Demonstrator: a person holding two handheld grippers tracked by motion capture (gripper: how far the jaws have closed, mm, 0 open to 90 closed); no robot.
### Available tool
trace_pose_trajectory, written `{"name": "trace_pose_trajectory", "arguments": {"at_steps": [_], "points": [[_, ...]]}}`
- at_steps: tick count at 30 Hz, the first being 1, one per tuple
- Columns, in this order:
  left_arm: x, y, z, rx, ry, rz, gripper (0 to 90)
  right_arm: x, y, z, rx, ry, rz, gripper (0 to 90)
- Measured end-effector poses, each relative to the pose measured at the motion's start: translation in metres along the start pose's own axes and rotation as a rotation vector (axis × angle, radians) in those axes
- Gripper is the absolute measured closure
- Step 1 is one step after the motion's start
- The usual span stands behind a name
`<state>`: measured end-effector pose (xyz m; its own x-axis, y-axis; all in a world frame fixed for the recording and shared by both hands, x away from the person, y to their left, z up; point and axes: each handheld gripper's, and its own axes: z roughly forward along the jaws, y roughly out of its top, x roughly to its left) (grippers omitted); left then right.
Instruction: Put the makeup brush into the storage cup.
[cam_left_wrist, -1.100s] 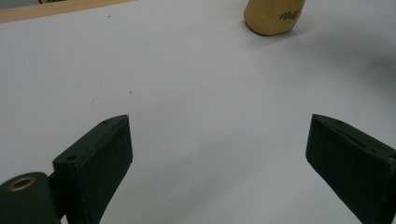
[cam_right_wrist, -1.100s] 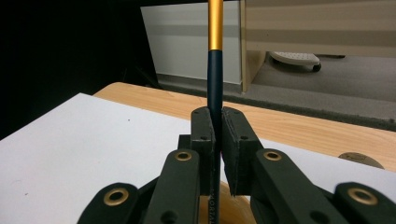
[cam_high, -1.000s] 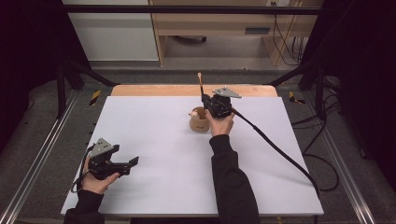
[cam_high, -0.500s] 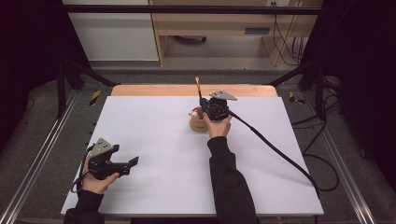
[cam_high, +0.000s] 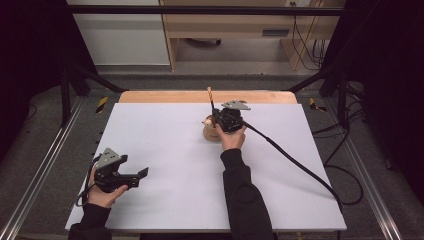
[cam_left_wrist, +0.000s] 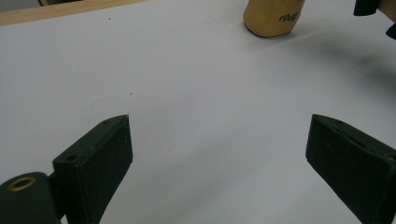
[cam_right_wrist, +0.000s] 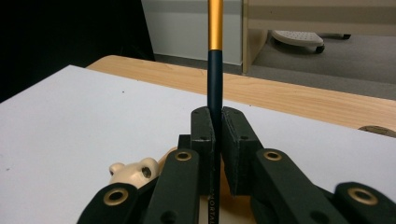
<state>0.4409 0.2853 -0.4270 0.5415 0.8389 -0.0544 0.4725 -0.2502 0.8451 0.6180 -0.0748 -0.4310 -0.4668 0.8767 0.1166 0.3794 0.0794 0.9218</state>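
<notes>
White table (cam_high: 165, 140); right gripper view: fingers (cam_right_wrist: 203, 140) clamp pencil (cam_right_wrist: 215, 74).

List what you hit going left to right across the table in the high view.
Left gripper, open, held near the table's front left corner → tan wooden holder → right gripper, shut on a black-and-orange pencil standing upright above the holder → black cable trailing off to the right edge.

Wooden desk (cam_high: 225, 30) beyond grey floor (cam_high: 150, 82)
</notes>
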Motion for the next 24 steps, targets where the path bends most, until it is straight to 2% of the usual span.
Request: {"name": "trace_pose_trajectory", "arguments": {"at_steps": [16,24], "points": [[-0.001,0.000,0.001,-0.002,-0.001,-0.002,6.9,0.000,-0.008,0.001,0.036,-0.015,-0.018,83.3],[-0.001,0.000,0.002,0.004,-0.002,0.003,6.9,-0.003,-0.015,-0.001,0.063,-0.008,-0.009,82.9]]}}
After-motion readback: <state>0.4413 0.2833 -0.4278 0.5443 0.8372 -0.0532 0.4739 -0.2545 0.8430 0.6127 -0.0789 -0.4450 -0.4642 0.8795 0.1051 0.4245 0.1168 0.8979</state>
